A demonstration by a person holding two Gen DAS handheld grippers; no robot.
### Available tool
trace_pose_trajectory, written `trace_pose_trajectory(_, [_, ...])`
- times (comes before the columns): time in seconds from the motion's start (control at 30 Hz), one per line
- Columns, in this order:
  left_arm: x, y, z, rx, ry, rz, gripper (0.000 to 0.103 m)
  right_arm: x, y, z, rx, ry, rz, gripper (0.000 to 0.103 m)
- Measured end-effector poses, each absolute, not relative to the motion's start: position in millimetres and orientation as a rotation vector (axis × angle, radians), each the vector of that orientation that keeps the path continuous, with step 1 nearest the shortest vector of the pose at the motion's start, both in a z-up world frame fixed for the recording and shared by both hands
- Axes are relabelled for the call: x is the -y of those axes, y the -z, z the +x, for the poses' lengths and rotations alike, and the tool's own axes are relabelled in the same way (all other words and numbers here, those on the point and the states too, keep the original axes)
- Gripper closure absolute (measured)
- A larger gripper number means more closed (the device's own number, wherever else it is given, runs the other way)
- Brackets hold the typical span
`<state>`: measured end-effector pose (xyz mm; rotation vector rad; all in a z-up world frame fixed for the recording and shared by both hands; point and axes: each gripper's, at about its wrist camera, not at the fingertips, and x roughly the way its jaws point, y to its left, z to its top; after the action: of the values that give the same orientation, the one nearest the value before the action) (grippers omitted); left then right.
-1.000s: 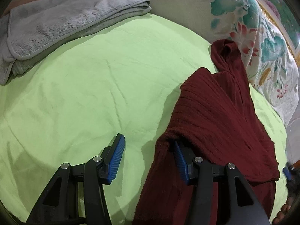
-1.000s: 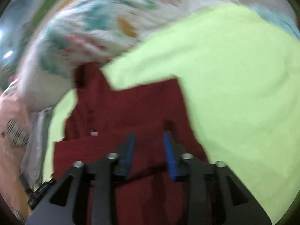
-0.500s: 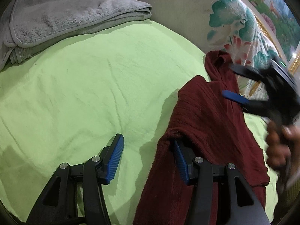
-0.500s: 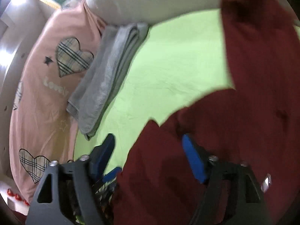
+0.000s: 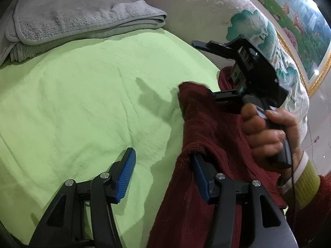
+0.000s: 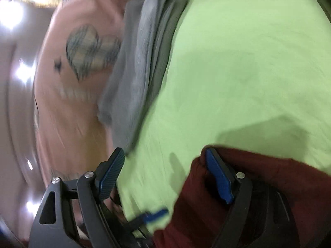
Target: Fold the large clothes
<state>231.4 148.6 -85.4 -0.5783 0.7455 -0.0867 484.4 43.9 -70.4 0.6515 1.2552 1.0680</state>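
Observation:
A dark red knitted garment (image 5: 206, 128) lies bunched along the right side of the light green sheet (image 5: 82, 93). My left gripper (image 5: 162, 155) is open; the garment's edge drapes over its right finger, and the left finger hovers over bare sheet. A hand (image 5: 266, 130) holds my right gripper (image 5: 203, 69) above the garment's far end, pointing left. In the right wrist view the right gripper (image 6: 164, 152) is open, with a fold of the garment (image 6: 289, 175) wrapped round its right finger. Nothing is pinched between either pair of pads.
A folded grey towel (image 5: 72, 18) lies at the sheet's far edge, with a pink cover bearing a plaid heart (image 6: 91, 51) beyond it. A white floral quilt (image 5: 248, 26) and a gold-framed picture (image 5: 310, 31) stand to the right.
The right gripper swung in from the right over the garment and its jaws spread wider. Its view turned from the garment to the towel and pink cover. The left gripper only tilted slightly.

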Motion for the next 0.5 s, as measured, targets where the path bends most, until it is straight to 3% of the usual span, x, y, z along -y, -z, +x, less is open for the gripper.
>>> trace_pose_trajectory(0.27, [-165,74,222,-0.824,0.121,-0.653,0.047,33,22,429,-1.016,-0.819,0.553,0.026])
trace_pose_trajectory(0.33, [-165,59,219,-0.822,0.130,-0.627,0.047,65,14,400,-0.965,-0.760,0.535,0.031])
trace_pose_trajectory(0.5, [-137,17,239,-0.766,0.208,-0.535,0.042,134,19,332,-0.921,-0.519,0.510,0.060])
